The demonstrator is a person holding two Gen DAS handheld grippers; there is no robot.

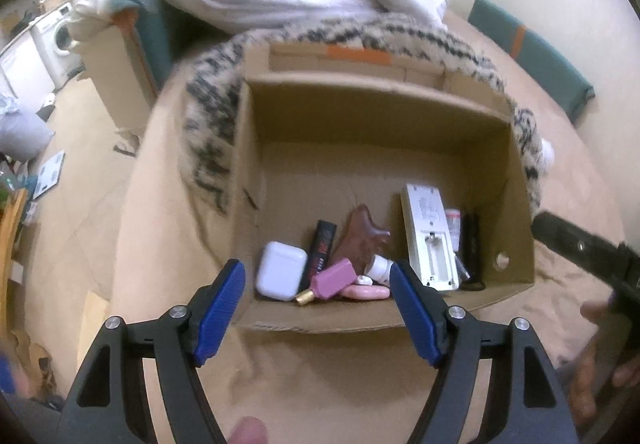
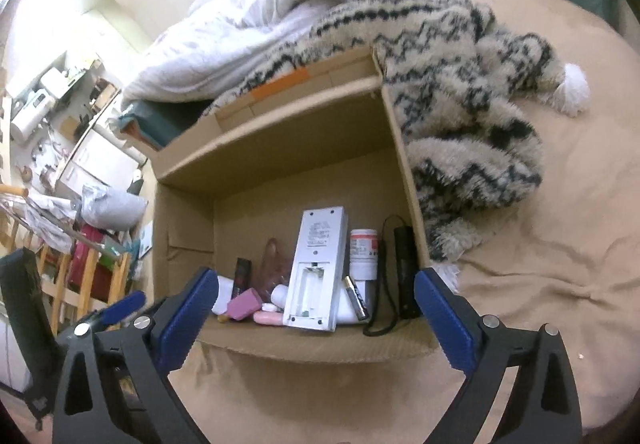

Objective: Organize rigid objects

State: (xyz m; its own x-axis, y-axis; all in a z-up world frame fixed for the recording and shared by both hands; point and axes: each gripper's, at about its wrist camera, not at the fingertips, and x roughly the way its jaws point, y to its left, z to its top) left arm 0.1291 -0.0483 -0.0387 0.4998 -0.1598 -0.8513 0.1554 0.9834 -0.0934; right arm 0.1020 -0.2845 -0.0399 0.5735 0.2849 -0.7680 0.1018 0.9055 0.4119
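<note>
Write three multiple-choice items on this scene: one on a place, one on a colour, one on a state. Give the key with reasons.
1. Where does the white remote lie?
A. in the cardboard box
B. on the patterned blanket
C. on the floor

2. What colour are the gripper pads?
A. red
B. blue
C. green

3. How is the remote's battery compartment?
A. covered
B. taped
C. open, empty

Key: 1 A, box walls surround it; 2 B, blue pads on both grippers; 3 C, bare slots show, a battery lies beside it.
</note>
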